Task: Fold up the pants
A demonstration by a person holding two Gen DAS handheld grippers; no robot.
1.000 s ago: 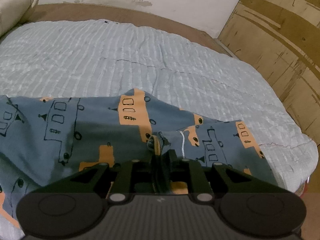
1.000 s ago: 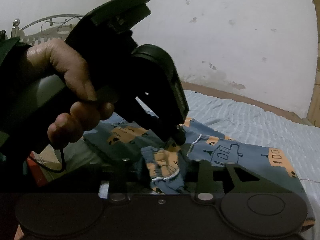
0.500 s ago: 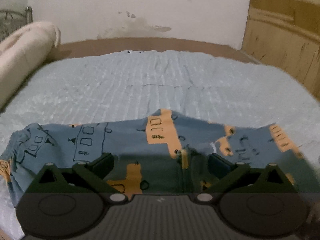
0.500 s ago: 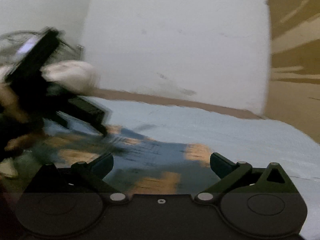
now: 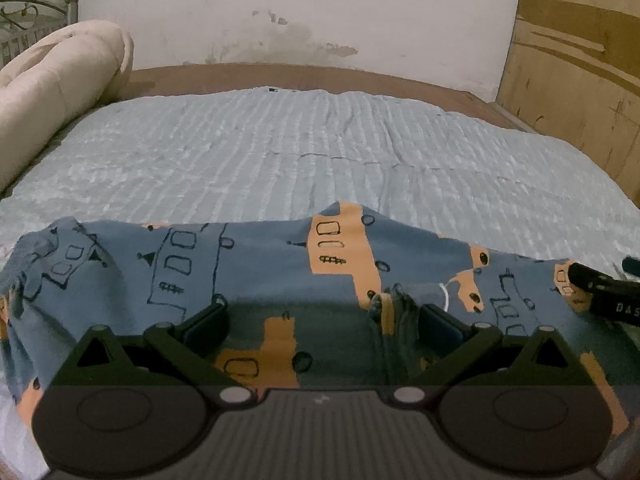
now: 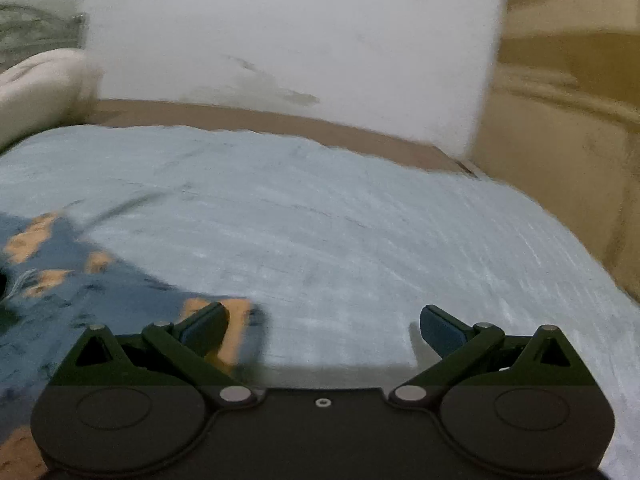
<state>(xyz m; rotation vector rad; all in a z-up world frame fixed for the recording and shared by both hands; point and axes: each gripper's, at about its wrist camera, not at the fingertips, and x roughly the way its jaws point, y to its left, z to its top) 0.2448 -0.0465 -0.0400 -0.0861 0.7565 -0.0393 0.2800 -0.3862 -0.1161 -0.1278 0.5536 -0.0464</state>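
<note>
The left claw (image 5: 322, 322) is built from matte black plastic. A wide ribbed housing is seen below its fingers, marked with a small pale emblem at the centre. Two round discs are set into the housing, one to each side, and a silver rivet sits just inward of each disc. From these, angled link arms with triangular cut-outs and small silver pins run up to the fingers (image 5: 440, 322), which are faced with dark blue pads.

The right claw (image 6: 322, 322) is made the same way, though its housing is smooth, with a small screw at the centre. Its pads (image 6: 440, 328) are dark blue too.
</note>
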